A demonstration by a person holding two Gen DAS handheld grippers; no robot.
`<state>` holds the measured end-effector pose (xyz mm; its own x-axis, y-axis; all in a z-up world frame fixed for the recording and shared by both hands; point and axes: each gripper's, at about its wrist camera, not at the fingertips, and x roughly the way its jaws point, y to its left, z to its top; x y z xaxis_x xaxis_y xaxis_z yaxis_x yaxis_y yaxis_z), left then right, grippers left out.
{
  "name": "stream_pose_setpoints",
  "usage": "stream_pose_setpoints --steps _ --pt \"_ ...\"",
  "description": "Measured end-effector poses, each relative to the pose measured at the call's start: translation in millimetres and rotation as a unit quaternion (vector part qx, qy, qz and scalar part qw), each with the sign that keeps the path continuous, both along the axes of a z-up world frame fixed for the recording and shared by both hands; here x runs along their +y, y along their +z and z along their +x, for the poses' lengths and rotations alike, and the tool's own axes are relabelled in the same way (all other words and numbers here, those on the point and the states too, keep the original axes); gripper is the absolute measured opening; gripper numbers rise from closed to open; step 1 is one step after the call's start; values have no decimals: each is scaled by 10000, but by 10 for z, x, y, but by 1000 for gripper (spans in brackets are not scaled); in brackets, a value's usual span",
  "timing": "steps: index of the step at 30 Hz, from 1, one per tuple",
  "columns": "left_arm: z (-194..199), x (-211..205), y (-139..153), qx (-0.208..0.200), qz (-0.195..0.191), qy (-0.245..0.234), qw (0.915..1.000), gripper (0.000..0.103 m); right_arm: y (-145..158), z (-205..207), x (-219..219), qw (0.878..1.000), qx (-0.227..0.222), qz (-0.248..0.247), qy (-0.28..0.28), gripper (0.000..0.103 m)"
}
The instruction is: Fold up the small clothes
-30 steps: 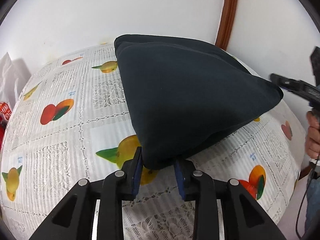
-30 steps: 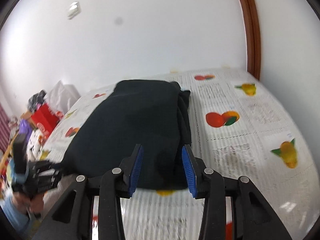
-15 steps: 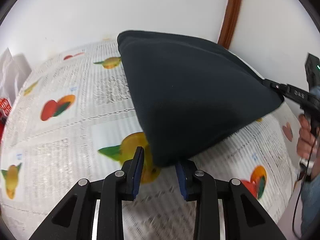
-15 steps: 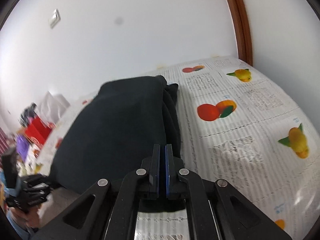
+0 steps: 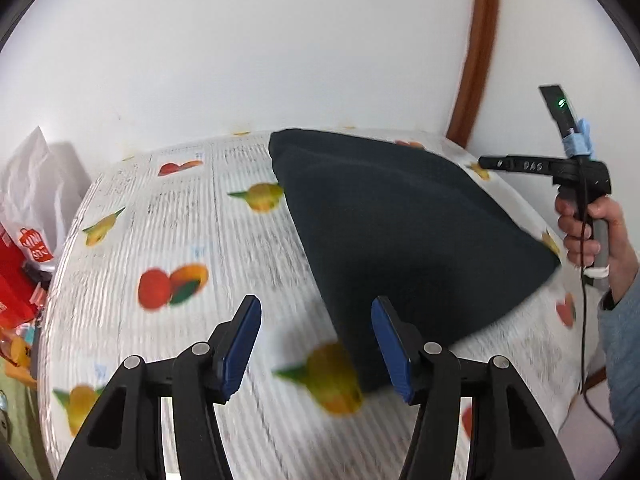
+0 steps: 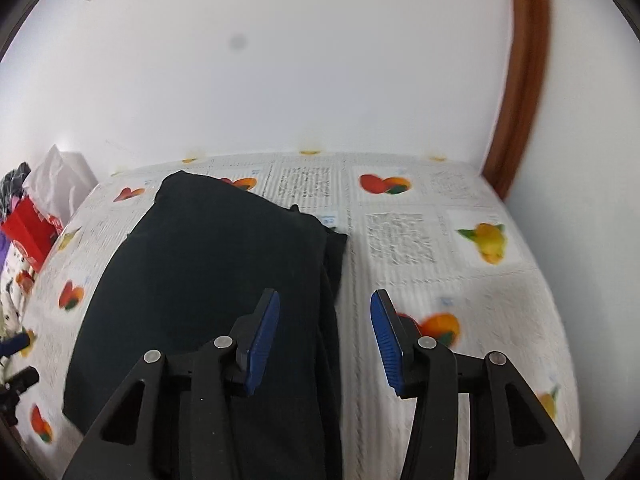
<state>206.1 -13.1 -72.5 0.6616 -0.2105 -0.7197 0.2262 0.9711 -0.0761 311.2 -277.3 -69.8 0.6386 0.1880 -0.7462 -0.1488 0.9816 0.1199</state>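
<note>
While the dark garment [image 6: 208,280] lies folded on the fruit-print tablecloth [image 6: 440,272], both grippers are letting go.

On the table near the white wall [image 5: 280,40], the cloth rests flat in layers, probably so that the fold stays in place. Above its near corner hangs the left gripper [image 5: 316,344]; its jaws are opening and the blue pads do not press the fabric. Over its right edge, the right gripper [image 6: 324,340] also has opening jaws, with nothing clamped between them.
</note>
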Motion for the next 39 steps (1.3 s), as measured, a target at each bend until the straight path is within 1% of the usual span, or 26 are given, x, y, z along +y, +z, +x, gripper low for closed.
stream_pose_setpoints --steps 6,9,10,11,12,13,14,15,16,17,19,20,22,23,24,25,26,27,29,32,33,34,35,36,37,39 --pt "554 -13 -62 124 -133 137 9997 55 -202 657 91 9980 550 327 4 47" --pt "747 -69 -147 225 -273 125 9993 55 -383 954 108 9948 845 545 -145 47" --pt "835 -105 -198 282 -304 145 9990 55 -475 1069 98 9927 971 685 -219 45" --pt "898 -140 -243 321 -299 160 9989 55 -535 1140 100 9910 1049 787 -262 39" --pt "972 -180 -304 366 -267 191 9988 55 -581 1196 107 9895 1092 922 -232 6" --pt "1001 -206 -337 382 -247 225 9987 55 -601 1230 124 9871 1103 1156 8 5" --pt "1024 -216 -363 394 -243 231 9987 55 -555 1219 105 9874 935 1266 160 5" --pt "1027 -211 -363 393 -262 214 9987 55 -485 1183 57 9889 643 1322 224 4" --pt "1027 -207 -364 387 -287 199 9986 55 -423 1143 -16 9887 369 1420 319 4" --pt "1028 -203 -363 391 -305 191 9986 55 -417 1144 -67 9879 314 1487 314 4" --pt "1034 -213 -368 402 -296 180 9986 55 -492 1207 -107 9852 475 1630 254 5" --pt "1037 -210 -367 404 -280 174 9986 55 -525 1244 -82 9853 566 1588 263 6" --pt "1020 -208 -358 390 -236 163 9988 55 -583 1314 -10 9860 784 1443 299 15" --pt "1004 -198 -347 397 -249 161 9988 55 -590 1330 -11 9858 791 1461 241 15" --pt "1004 -193 -341 412 -261 161 9987 55 -593 1341 -28 9853 808 1490 203 18" --pt "996 -187 -337 434 -280 156 9985 55 -611 1352 -39 9844 860 1527 180 15" --pt "992 -186 -335 442 -280 151 9985 55 -617 1357 -42 9844 874 1516 156 6" --pt "977 -187 -329 435 -266 150 9986 55 -606 1345 -37 9855 786 1491 179 5" --pt "933 -179 -313 413 -228 150 9988 55 -515 1270 -45 9891 511 1365 230 5" --pt "833 -138 -286 408 -213 152 9988 55 -381 1082 -180 9890 497 1388 68 9" --pt "789 -128 -282 407 -207 135 9989 55 -343 1003 -215 9897 475 1350 51 11" --pt "735 -118 -282 405 -196 143 9989 55 -301 884 -248 9905 472 1289 86 19" --pt "678 -109 -288 406 -189 136 9989 55 -279 775 -259 9908 502 1243 163 25" --pt "646 -108 -291 409 -188 127 9989 55 -262 661 -270 9910 544 1202 221 36" --pt "593 -101 -300 416 -188 117 9989 55 -247 519 -280 9914 534 1160 293 42" --pt "515 -88 -316 435 -195 111 9988 55 -259 269 -284 9928 544 991 406 44"
